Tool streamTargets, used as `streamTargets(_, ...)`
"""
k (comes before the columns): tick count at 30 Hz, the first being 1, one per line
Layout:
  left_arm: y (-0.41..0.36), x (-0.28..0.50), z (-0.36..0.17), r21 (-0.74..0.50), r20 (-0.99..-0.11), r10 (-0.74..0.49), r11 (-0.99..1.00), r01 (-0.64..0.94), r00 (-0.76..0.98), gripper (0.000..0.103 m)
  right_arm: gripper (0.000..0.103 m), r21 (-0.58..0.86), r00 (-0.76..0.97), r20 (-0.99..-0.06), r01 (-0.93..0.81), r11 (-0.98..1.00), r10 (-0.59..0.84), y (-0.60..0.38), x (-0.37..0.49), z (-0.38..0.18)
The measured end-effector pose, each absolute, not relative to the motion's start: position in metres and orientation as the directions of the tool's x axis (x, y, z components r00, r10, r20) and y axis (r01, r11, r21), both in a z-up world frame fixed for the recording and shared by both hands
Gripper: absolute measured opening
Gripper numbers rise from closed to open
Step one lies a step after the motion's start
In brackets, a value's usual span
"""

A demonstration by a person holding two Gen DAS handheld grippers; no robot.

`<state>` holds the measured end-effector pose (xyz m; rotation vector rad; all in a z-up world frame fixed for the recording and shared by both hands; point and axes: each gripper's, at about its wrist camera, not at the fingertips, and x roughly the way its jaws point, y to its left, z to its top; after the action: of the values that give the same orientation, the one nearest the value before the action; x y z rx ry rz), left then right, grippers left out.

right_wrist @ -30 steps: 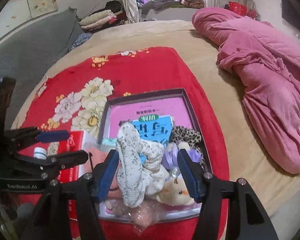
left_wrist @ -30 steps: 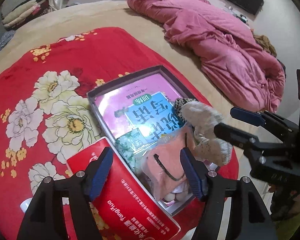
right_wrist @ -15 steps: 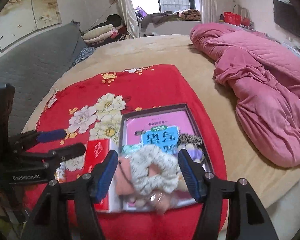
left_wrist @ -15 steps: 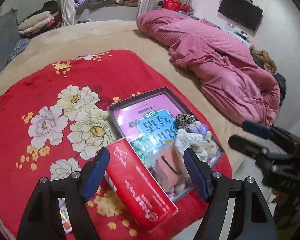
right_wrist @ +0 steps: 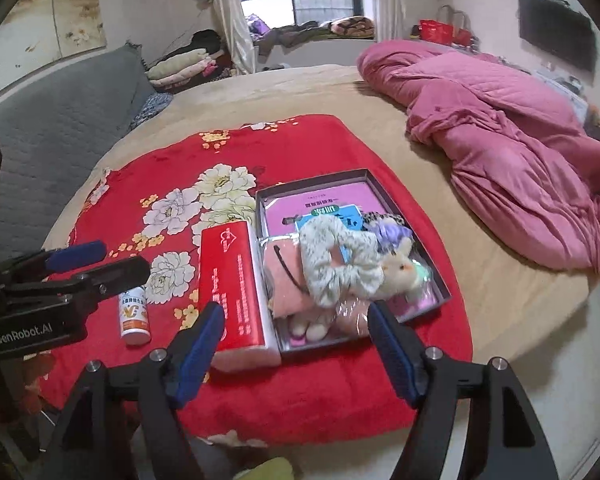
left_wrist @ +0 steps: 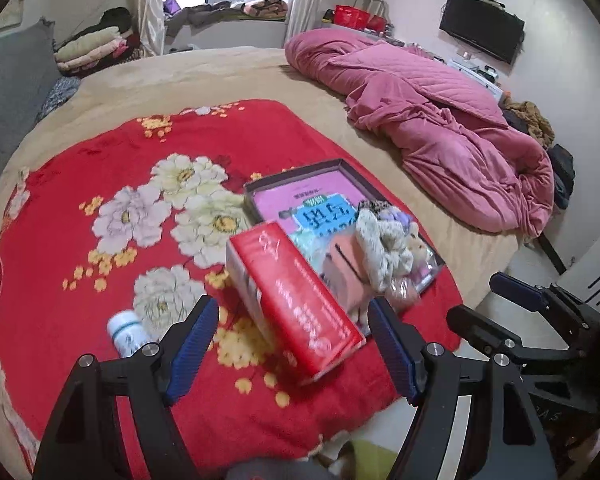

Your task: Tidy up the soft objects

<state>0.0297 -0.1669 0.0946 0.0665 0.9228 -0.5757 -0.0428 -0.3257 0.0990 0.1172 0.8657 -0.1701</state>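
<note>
A shallow grey box [right_wrist: 380,188] [left_wrist: 260,190] lies on a red flowered blanket [right_wrist: 152,168] [left_wrist: 80,160]. In it are a pink book, a pale flowered scrunchie [right_wrist: 340,260] [left_wrist: 384,244], a pink pouch [right_wrist: 288,276], a small plush toy [right_wrist: 400,270] and a purple scrunchie [right_wrist: 390,234]. My right gripper [right_wrist: 294,346] hangs back over the blanket's near edge, its jaws opening, nothing between them. My left gripper [left_wrist: 294,346] is open and empty, also drawn back from the box.
A red carton [right_wrist: 232,280] [left_wrist: 296,292] lies left of the box. A small white bottle [right_wrist: 134,314] [left_wrist: 128,332] lies further left. A crumpled pink quilt [right_wrist: 500,140] covers the bed's right side. The floor shows below the bed's near edge.
Both grippers have pulled back and up from the box. The right gripper has let go of the flowered scrunchie, which now lies in the box, and its jaws stand wider.
</note>
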Motion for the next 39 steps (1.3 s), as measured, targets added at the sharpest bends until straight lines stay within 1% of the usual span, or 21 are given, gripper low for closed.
streamTargets(5, -0.15, 0.015, 0.087, -0.196, -0.776, -0.431, 0.859, 0.474, 0.46, 0.078, 0.074, 0.046, 0.646, -0.754, 0.239, 0.97, -0.123, -0.316, -0.059, 0.101)
streamTargets(13, -0.132, -0.003, 0.076, -0.187, -0.795, -0.404, 0.872, 0.452, 0.452, 0.078, 0.074, 0.025, 0.644, -0.752, 0.243, 0.97, -0.142, -0.294, -0.074, 0.1)
streamTargets(15, -0.13, -0.007, 0.074, -0.185, -0.8, -0.396, 0.878, 0.442, 0.452, 0.078, 0.074, 0.047, 0.648, -0.751, 0.246, 0.968, -0.128, -0.292, -0.08, 0.097)
streamTargets(25, -0.136, -0.03, 0.073, -0.163, -0.795, -0.393, 0.873, 0.461, 0.463, 0.078, 0.074, 0.023, 0.623, -0.763, 0.294, 0.956, -0.173, -0.289, -0.102, 0.084)
streamTargets(39, -0.138, -0.049, 0.072, -0.162, -0.795, -0.394, 0.871, 0.465, 0.461, 0.078, 0.074, 0.036, 0.631, -0.755, 0.313, 0.949, -0.179, -0.285, -0.117, 0.085)
